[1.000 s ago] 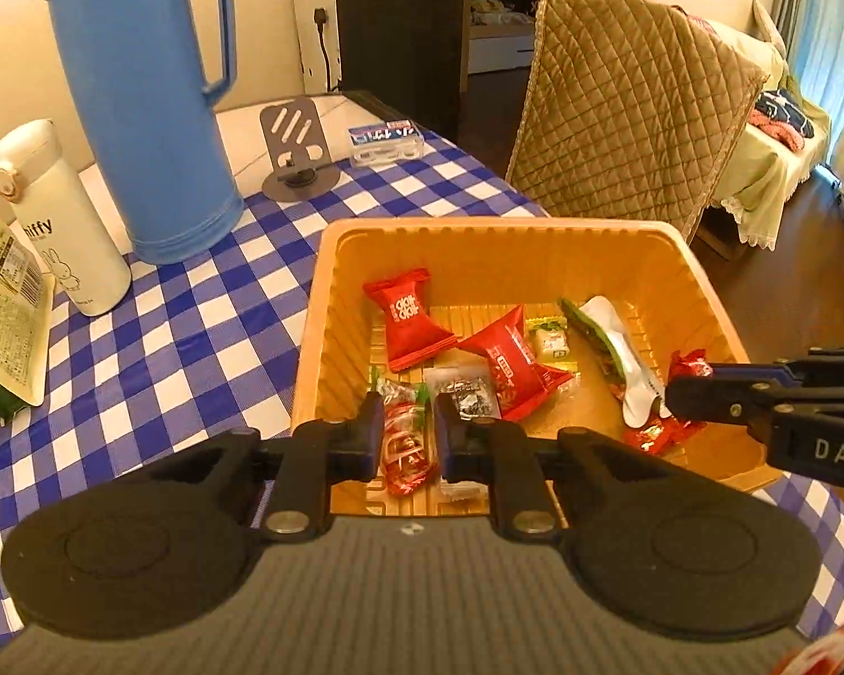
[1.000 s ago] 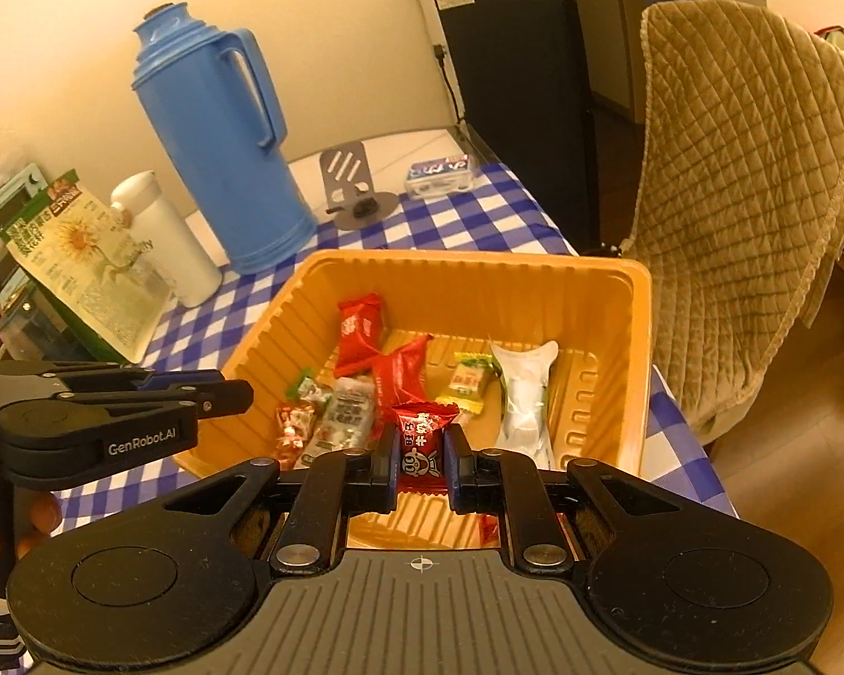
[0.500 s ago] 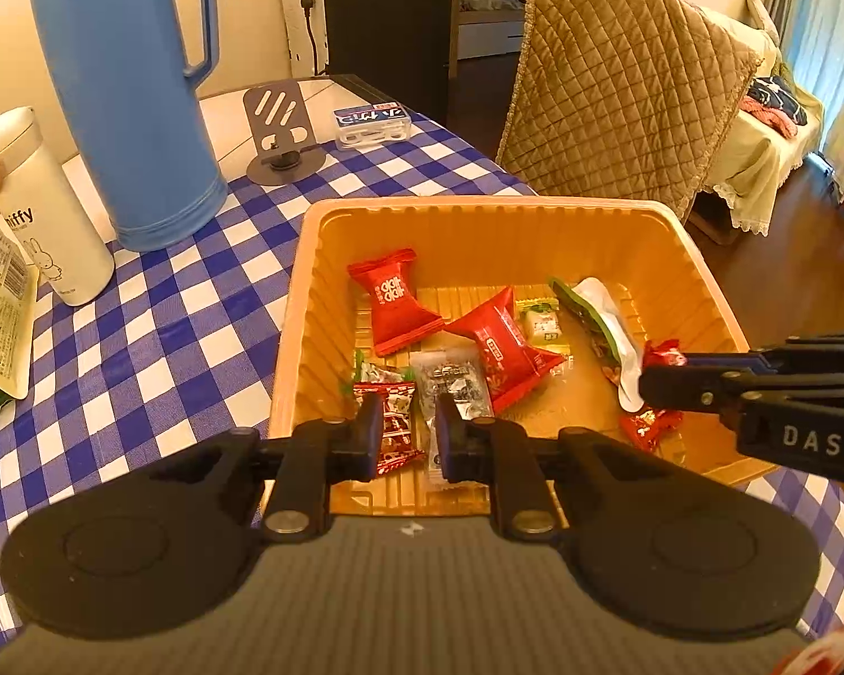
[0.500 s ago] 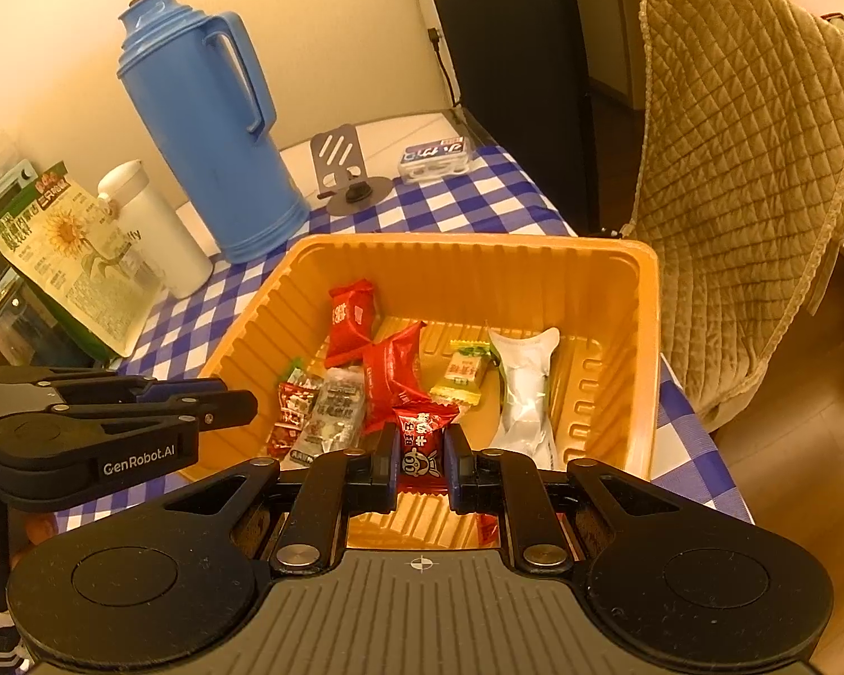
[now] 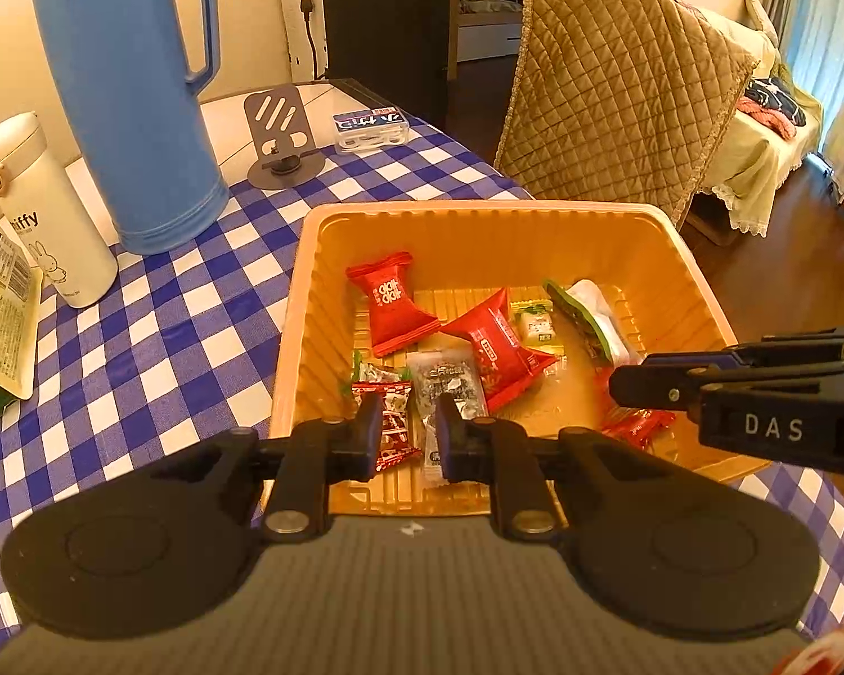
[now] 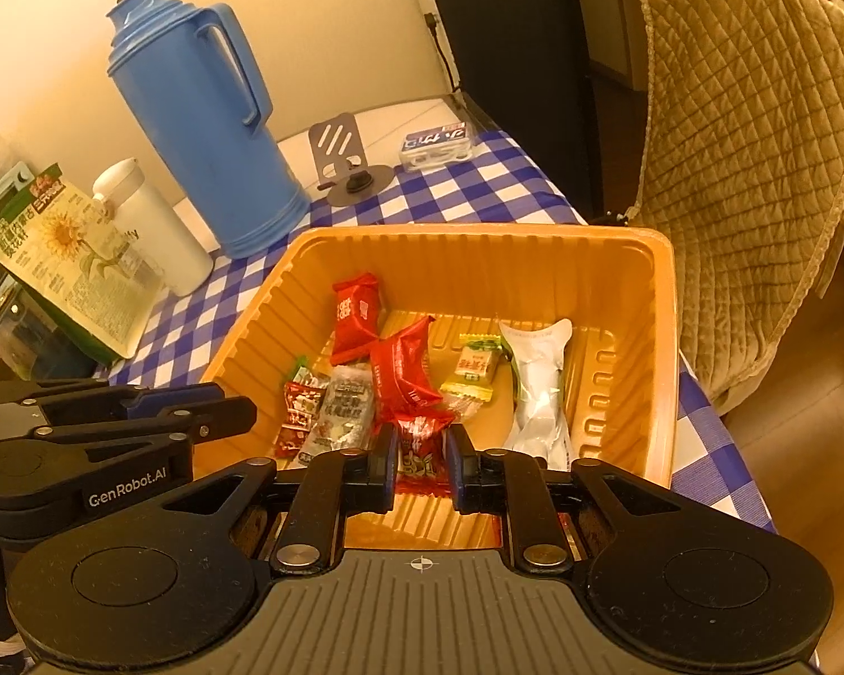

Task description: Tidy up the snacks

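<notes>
I have both tools poised over the near rim of the orange tray (image 5: pixel 697 281), which sits on the checked worktop (image 5: pixel 157 337) with its far wall toward 12 o'clock. My left hand-held gripper (image 5: pixel 405 433) has its jaws drawn together with nothing between them, above a small dark-red sweet (image 5: pixel 391 430) and a clear packet (image 5: pixel 447 388) by the tray's near-left corner. My right hand-held gripper (image 6: pixel 419 458) has just been easing its jaws apart, with a red sweet (image 6: pixel 419 447) between the pads (image 6: pixel 382 458); I cannot tell whether they grip it. Open room lies at 9 o'clock, across the bare checked cloth up to the blue flask (image 5: pixel 124 101) and the white bottle (image 5: pixel 45 214) at 10 o'clock. At 3 o'clock the worktop ends just past the tray, with the quilted chair (image 6: pixel 748 169) and floor beyond. The left view shows the right tool side-on at 3 o'clock, its jaws above more red wrappers (image 5: pixel 638 427) in the near-right corner, which the right view hides behind its own body. The right view alone shows the sunflower bag (image 6: pixel 67 253) full-face and the left tool at 9 o'clock over the tray's left rim.
</notes>
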Demonstrator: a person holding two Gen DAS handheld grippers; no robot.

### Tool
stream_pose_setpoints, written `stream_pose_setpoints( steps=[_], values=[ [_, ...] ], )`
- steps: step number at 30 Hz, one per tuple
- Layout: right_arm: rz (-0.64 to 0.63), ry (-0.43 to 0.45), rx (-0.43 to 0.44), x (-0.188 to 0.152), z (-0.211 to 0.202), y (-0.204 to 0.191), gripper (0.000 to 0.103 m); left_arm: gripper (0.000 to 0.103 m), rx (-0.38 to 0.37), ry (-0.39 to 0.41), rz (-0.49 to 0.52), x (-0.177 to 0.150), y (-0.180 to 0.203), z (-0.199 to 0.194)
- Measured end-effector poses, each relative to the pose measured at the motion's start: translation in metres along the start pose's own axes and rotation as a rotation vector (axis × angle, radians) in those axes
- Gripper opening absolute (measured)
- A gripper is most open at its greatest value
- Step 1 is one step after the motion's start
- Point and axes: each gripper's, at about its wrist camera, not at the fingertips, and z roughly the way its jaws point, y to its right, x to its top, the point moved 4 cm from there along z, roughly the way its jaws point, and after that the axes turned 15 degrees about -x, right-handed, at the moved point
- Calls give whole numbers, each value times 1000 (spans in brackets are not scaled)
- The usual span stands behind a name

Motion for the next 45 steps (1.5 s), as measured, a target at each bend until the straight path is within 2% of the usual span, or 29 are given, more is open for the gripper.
stream_pose_setpoints(
  steps=[2, 4, 10, 13, 22, 27, 37, 45],
  values=[
    [6, 2, -3, -1, -1, 1, 48, 18, 0, 0, -3, -1, 0, -2],
    [17, 15, -7, -1, -5, 2, 58, 19, 3, 1, -4, -2, 0, -4],
    [26, 19, -13, -2, -15, 7, 66, 26, 4, 12, -6, -4, 6, -14],
    [29, 30, -14, -2, -24, 9, 72, 35, 7, 22, -6, -4, 10, -20],
    [38, 63, -25, -9, -57, 20, 80, 42, 6, 70, -21, -10, 25, -52],
    [59, 79, -12, -17, -80, 27, 82, 51, 14, 99, -39, -19, 35, -76],
    [11, 96, 14, -46, -130, 26, 83, 52, 3, 119, -102, -52, 63, -131],
    [-47, 60, 22, -84, -166, 19, 83, 52, 27, 122, -135, -93, 96, -172]
  ],
)
